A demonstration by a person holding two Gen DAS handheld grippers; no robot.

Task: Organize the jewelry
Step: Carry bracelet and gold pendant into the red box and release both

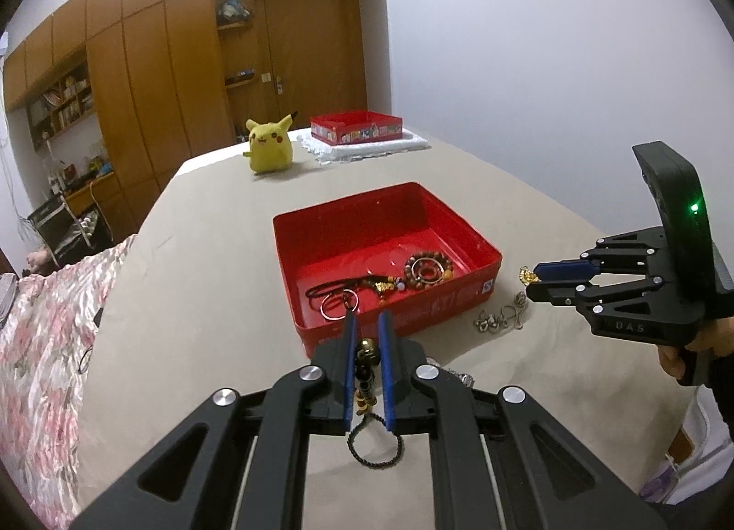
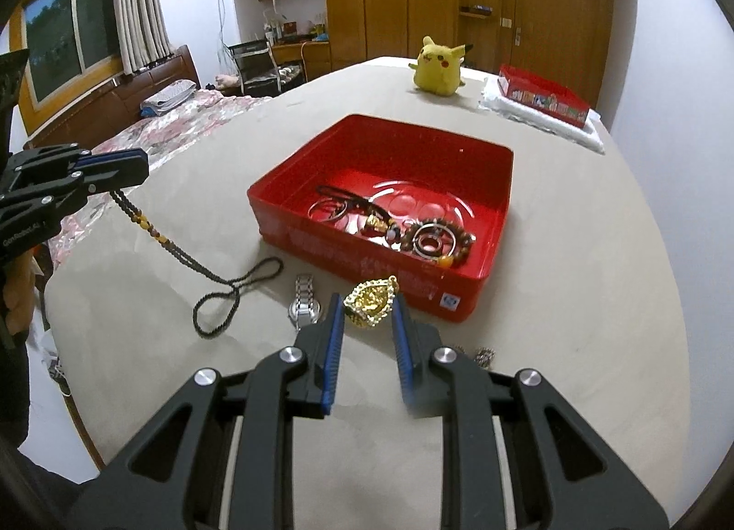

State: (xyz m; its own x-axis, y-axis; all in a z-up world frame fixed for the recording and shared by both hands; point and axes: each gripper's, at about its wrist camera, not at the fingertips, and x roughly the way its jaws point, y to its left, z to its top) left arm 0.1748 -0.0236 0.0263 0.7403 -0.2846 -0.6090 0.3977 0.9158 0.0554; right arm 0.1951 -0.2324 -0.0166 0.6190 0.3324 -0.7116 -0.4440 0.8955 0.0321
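A red tray on the beige table holds a beaded bracelet, key rings and a corded charm. My left gripper is shut on a dark bead necklace, whose lower loop trails on the table. My right gripper is open with its fingertips on either side of a gold pendant lying in front of the tray.
A silver watch lies left of the pendant. A silver chain lies right of the tray. A yellow plush toy and a second red box on a white cloth stand at the far end.
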